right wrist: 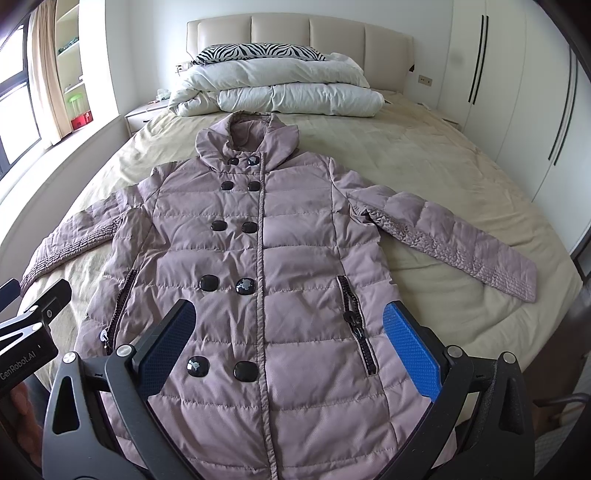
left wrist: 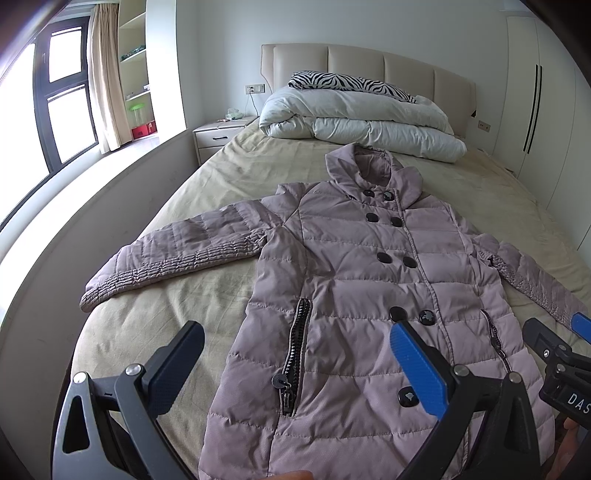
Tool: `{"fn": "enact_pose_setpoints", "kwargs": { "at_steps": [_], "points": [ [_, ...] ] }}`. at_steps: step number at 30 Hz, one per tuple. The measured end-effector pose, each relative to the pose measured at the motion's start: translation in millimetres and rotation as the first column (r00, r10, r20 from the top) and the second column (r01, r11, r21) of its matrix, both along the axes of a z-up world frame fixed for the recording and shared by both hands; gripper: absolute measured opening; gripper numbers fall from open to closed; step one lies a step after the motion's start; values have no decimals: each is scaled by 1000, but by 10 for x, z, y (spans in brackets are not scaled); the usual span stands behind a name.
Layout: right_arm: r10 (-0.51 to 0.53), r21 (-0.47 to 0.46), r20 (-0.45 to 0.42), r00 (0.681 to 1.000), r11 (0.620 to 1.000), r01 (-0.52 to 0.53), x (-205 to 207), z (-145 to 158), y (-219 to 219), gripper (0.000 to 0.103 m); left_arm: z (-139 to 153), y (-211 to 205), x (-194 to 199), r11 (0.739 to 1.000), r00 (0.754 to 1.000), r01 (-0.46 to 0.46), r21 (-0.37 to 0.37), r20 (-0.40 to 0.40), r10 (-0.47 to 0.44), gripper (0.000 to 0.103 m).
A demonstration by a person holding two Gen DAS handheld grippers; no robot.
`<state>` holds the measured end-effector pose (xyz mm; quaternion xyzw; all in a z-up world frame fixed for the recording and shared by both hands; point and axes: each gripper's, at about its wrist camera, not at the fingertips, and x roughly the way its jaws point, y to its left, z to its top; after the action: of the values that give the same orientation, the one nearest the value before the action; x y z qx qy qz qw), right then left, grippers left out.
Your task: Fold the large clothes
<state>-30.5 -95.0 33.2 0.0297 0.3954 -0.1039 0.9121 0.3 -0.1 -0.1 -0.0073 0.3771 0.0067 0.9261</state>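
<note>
Bed (right wrist: 424, 162) | jacket (right wrist: 266, 236) flat, collar toward headboard (right wrist: 295, 33), lengthwise

- Bed (right wrist: 424, 162) with padded cream headboard (right wrist: 295, 33).
- White duvet (right wrist: 280, 88) folded beside it.
- Daylight through a dark-framed window (left wrist: 62, 92).
- Nightstand (left wrist: 218, 136) and white wardrobe (right wrist: 517, 92).

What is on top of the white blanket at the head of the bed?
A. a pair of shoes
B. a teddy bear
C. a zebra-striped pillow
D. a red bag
C: a black-and-white zebra-striped pillow lies on the folded white blanket, beyond the coat.
</note>
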Motion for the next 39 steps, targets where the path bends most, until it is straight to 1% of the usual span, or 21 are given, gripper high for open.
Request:
{"fn": "enact_pose_setpoints", "kwargs": {
  "at_steps": [3,5,8,12,16,18,21,23,26,29,31,33,34,35,36,38,39],
  "points": [
    [0,0,-2,1000,1000,0,-14,-35,-13,103,0,2,-1,1000,1000,2,-2,0,-2,103],
    [0,1,-1,1000,1000,0,7,11,8,103,0,3,-3,1000,1000,1,-1,0,-1,103],
    [0,1,-2,1000,1000,0,-13,-38,-11,103,0,4,-3,1000,1000,2,-2,-1,-2,103],
    [-1,0,-3,1000,1000,1,1,-19,-1,103,0,5,-4,1000,1000,2,-2,-1,-2,103],
    [-3,3,-3,1000,1000,3,-18,-67,-23,103,-1,6,-3,1000,1000,-1,-3,-2,1,103],
    [-7,11,-4,1000,1000,7,-44,-118,-59,103,-16,13,4,1000,1000,0,-18,-12,-1,103],
    [-25,41,8,1000,999,24,-111,-190,-184,103,-176,3,40,999,999,15,-40,-34,-17,103],
    [-34,63,17,999,997,33,-105,-147,-240,103,-274,-33,52,999,998,34,-42,-48,-36,103],
    [-76,139,37,996,988,70,-120,-127,-538,103,-437,-2,136,991,988,80,-109,-124,-93,103],
    [-144,227,51,988,965,129,-150,-160,-991,103,-577,8,214,976,976,86,-199,-178,-122,103],
    [-209,304,66,976,935,180,-225,-236,-1415,103,-634,14,257,961,973,83,-263,-187,-135,103],
    [-299,408,76,951,880,245,-314,-338,-1980,103,-649,15,285,942,977,98,-322,-150,-153,103],
    [-352,459,77,933,843,280,-373,-402,-2280,103,-637,-12,291,938,979,115,-326,-120,-162,103],
    [-411,516,79,908,796,316,-432,-496,-2635,103,-619,-53,297,943,981,128,-307,-102,-167,103],
    [-466,563,77,881,750,347,-523,-576,-2934,103,-609,-105,308,949,980,139,-282,-100,-173,103],
    [-575,648,65,816,646,403,-705,-779,-3572,103,-615,-209,358,955,972,156,-252,-135,-194,103],
    [-613,686,67,788,601,409,-802,-873,-3849,103,-624,-248,402,958,970,147,-246,-155,-188,103]
  ]
}}
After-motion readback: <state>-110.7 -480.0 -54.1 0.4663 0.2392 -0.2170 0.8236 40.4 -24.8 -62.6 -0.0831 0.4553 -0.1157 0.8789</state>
